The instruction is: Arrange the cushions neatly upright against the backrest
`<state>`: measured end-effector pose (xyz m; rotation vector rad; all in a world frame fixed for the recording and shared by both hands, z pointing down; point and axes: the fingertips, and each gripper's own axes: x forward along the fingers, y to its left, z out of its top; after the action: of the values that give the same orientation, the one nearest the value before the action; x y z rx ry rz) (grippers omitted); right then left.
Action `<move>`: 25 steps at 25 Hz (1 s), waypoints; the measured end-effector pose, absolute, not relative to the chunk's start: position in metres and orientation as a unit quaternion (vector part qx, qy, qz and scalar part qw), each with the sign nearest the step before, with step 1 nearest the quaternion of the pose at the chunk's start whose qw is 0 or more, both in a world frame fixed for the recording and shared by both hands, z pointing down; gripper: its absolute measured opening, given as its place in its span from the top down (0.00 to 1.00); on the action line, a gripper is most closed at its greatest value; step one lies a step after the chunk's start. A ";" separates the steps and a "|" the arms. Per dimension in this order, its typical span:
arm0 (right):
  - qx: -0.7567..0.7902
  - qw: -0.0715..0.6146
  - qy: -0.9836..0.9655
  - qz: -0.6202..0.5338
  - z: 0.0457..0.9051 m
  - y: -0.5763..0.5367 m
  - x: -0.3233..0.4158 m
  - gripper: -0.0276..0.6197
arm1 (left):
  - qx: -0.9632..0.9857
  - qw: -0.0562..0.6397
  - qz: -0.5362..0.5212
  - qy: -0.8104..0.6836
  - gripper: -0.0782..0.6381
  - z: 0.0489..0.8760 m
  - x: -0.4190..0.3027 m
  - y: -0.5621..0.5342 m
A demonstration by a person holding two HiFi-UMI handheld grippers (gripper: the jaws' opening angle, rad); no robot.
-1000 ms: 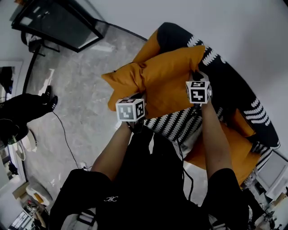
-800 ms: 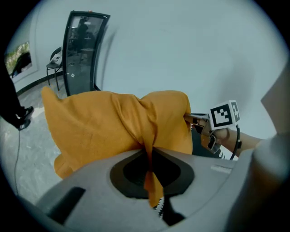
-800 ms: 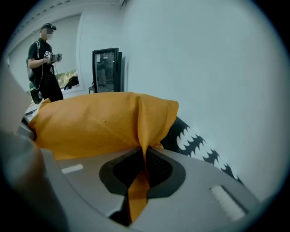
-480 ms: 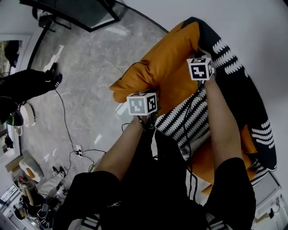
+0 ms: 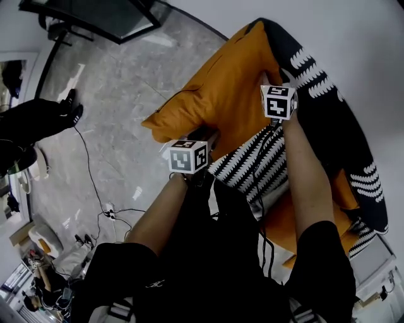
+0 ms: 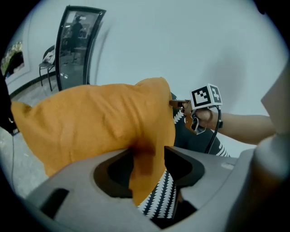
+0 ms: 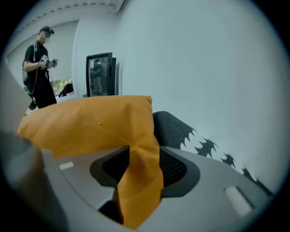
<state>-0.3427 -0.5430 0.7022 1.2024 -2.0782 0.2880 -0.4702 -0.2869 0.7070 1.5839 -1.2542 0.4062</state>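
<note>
An orange cushion [image 5: 221, 94] stands on edge against the black, white-patterned sofa backrest [image 5: 328, 107]. My left gripper [image 5: 205, 135] is at its lower near corner and my right gripper [image 5: 273, 85] at its far corner. In the left gripper view, cushion [image 6: 90, 122] fabric lies loosely between the left gripper's [image 6: 148, 163] jaws, which have just been opening. In the right gripper view, a fold of the cushion [image 7: 90, 122] hangs between the right gripper's [image 7: 140, 167] jaws, which have also just been opening. Neither pair presses on the fabric. A second orange cushion [image 5: 322, 208] lies further along the seat.
A black-and-white zigzag throw [image 5: 252, 164] covers the seat below the cushion. Cables [image 5: 95, 189] trail over the grey floor on the left. A black-framed glass panel [image 5: 95, 16] stands at the back. A person in black [image 7: 41, 68] stands far off.
The cushion has gone from being held across in front of the sofa to standing against the backrest. Both grippers have sunk with it.
</note>
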 end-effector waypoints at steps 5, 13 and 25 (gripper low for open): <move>0.507 0.314 -0.788 0.155 0.676 -0.488 -0.309 0.86 | 0.685 0.452 0.190 -0.539 0.62 0.669 -0.468 -0.284; 0.590 0.239 -0.745 0.200 0.586 -0.378 -0.240 0.95 | 0.728 0.380 0.192 -0.538 0.88 0.593 -0.424 -0.308; 0.729 0.073 -0.653 0.193 0.382 -0.263 -0.131 0.95 | 0.889 0.200 0.151 -0.382 0.88 0.401 -0.234 -0.320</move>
<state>-0.1305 -0.2625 0.3821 2.1900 -1.9610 0.5784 -0.2337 -0.3200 0.4006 2.4870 -1.0691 0.4222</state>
